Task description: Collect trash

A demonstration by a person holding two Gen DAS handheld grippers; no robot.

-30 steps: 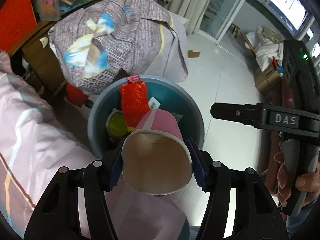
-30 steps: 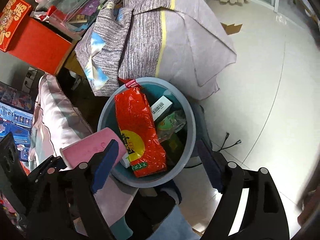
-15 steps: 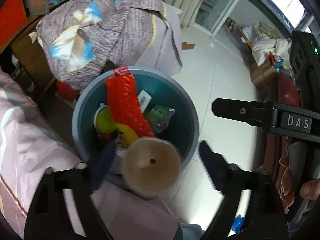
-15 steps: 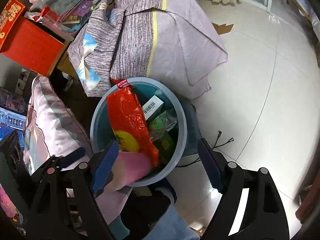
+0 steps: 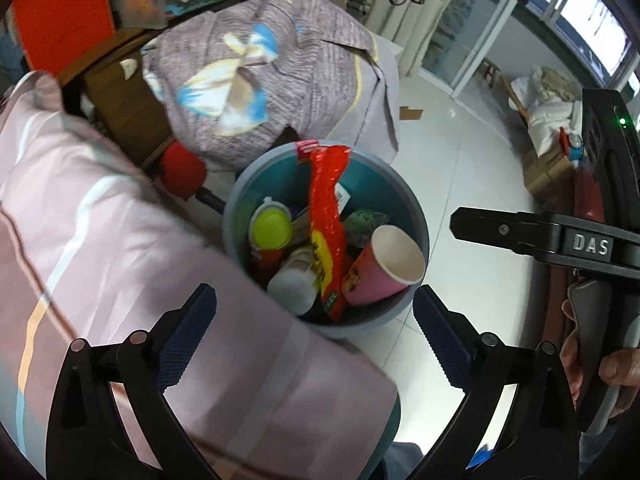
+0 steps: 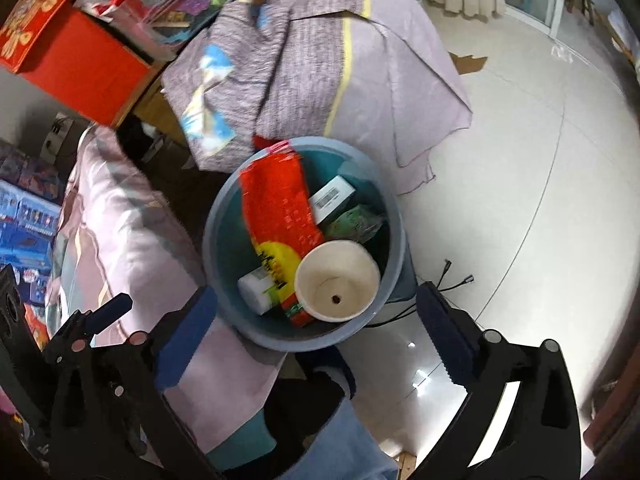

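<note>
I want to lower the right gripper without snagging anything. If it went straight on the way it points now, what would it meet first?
Probably the pink paper cup lying in the blue bin, since the open right gripper points down at the bin's near rim; depth is hard to judge.

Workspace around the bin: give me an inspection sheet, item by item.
Surface: glossy white tiled floor.
Job's things: blue bin holds the pink paper cup lying tilted with its mouth up, a red snack bag, a barcoded white box, a green wrapper and a yellow-green lid.
Clutter: cardboard scrap on the floor.
Grippers: left gripper and right gripper, jaws just opened, nothing between them.
Cables: thin black cables beside the bin.
Surroundings: pink bedding, grey patterned cloth, red box.
</note>
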